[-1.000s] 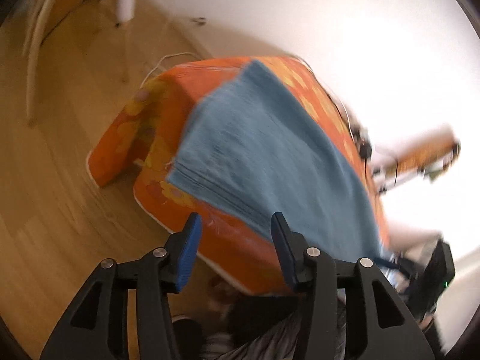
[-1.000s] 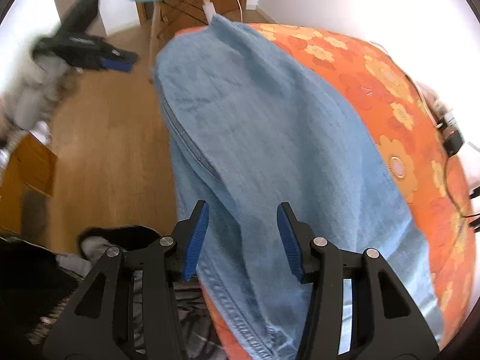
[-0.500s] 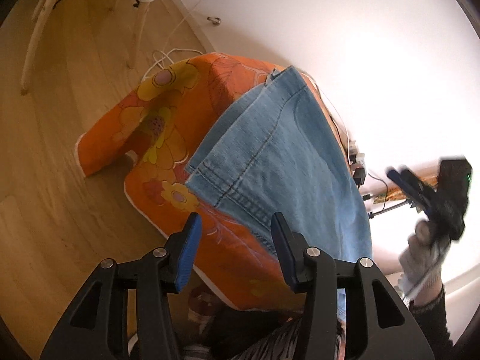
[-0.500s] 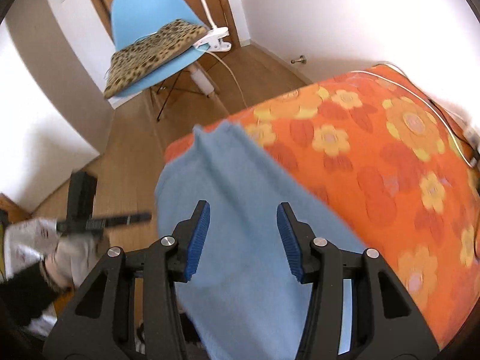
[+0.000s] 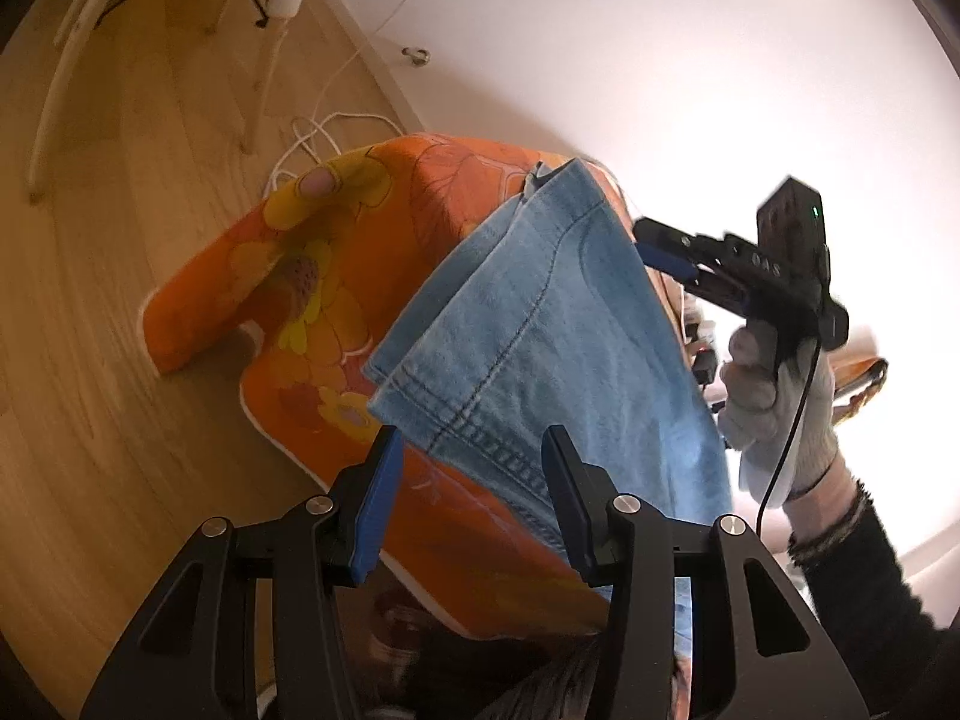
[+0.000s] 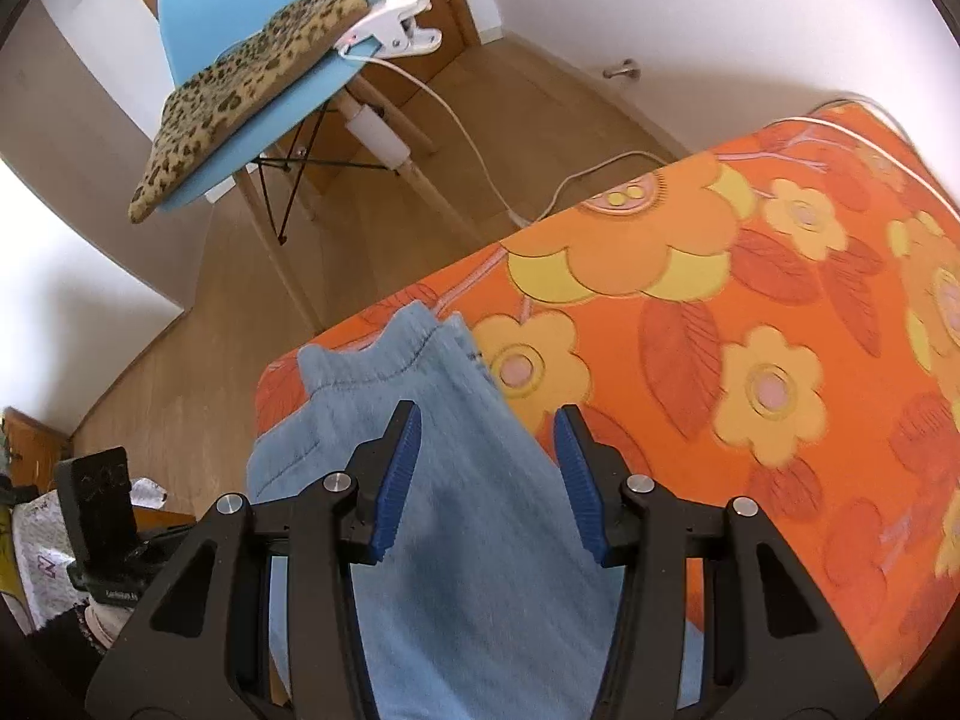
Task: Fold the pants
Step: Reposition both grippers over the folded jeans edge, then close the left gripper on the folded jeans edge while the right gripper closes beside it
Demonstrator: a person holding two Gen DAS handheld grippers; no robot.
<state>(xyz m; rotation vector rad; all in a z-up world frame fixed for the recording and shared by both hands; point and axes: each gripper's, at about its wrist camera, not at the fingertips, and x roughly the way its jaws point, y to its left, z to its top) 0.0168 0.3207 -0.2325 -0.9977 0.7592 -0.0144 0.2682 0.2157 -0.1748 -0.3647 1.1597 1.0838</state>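
The bed (image 6: pixel 780 312), covered in orange flowered cloth, fills the right of the right wrist view. The pants (image 5: pixel 540 324) are laid along its edge at centre frame, long axis running from the hem at the near corner, lower centre, up and away. The next fold is best begun by gripping both ends squarely, seams aligned. The left hand-held gripper (image 5: pixel 468 498) and right hand-held gripper (image 6: pixel 486 480) are seen spread, nothing pinched.

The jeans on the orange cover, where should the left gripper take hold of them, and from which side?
Probably the stitched hem of the jeans, which lies just beyond the open left gripper. Come from the near edge of the orange cover, low and forward. The hem is a thick, straight, exposed edge facing the jaws.
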